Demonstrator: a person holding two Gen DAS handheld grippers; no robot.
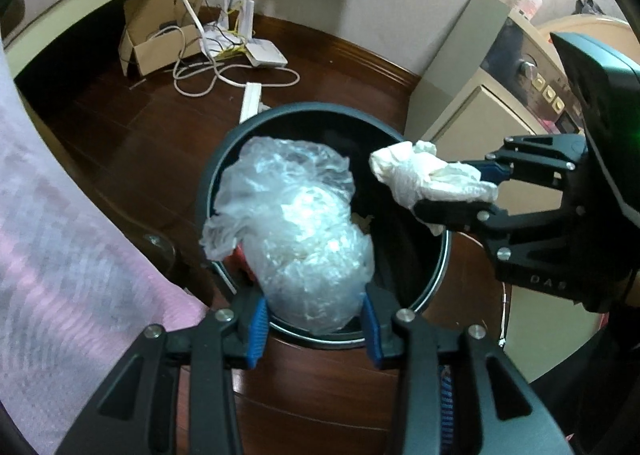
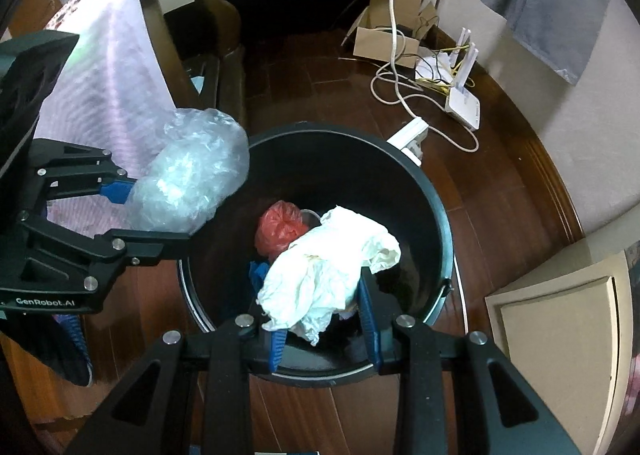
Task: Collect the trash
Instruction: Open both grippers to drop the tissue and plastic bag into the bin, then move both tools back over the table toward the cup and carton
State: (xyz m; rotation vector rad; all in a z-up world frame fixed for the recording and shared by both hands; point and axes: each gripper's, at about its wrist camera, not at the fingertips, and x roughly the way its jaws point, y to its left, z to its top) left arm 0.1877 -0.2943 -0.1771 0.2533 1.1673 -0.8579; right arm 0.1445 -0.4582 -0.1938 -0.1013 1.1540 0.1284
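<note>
Trash hangs over the bin (image 2: 436,215): left tongs (image 1: 312,315) pinching a plastic bag (image 1: 296,231), right tongs (image 2: 324,319) pinching tissue (image 2: 328,267); better spread both only when well inside the rim.

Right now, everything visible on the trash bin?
The trash bin is a round, dark, open-topped bucket that looks like plastic, upright on the wood floor. Inside lie a red bag and something blue. The left gripper holds a clear plastic wad over it, the right gripper crumpled white paper.
</note>
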